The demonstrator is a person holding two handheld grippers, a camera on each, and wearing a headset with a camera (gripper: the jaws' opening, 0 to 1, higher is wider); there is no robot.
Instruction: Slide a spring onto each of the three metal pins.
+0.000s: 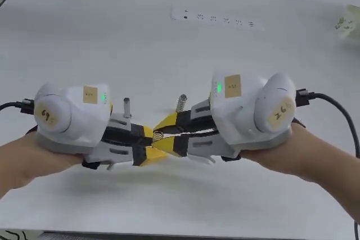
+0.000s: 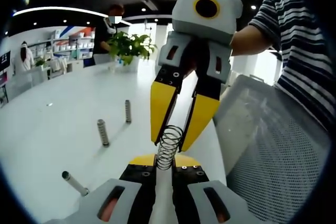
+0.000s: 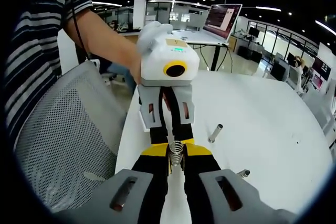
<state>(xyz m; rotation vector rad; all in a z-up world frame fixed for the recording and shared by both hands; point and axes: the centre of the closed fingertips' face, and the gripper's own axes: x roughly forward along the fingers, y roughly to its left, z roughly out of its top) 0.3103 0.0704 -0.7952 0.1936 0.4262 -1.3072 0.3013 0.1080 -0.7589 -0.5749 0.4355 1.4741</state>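
Left gripper (image 2: 159,160) pinches coiled wire spring (image 2: 168,141)

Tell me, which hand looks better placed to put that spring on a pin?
Left, probably: the left tongs are shut on the spring, and a bare pin stands close by them.
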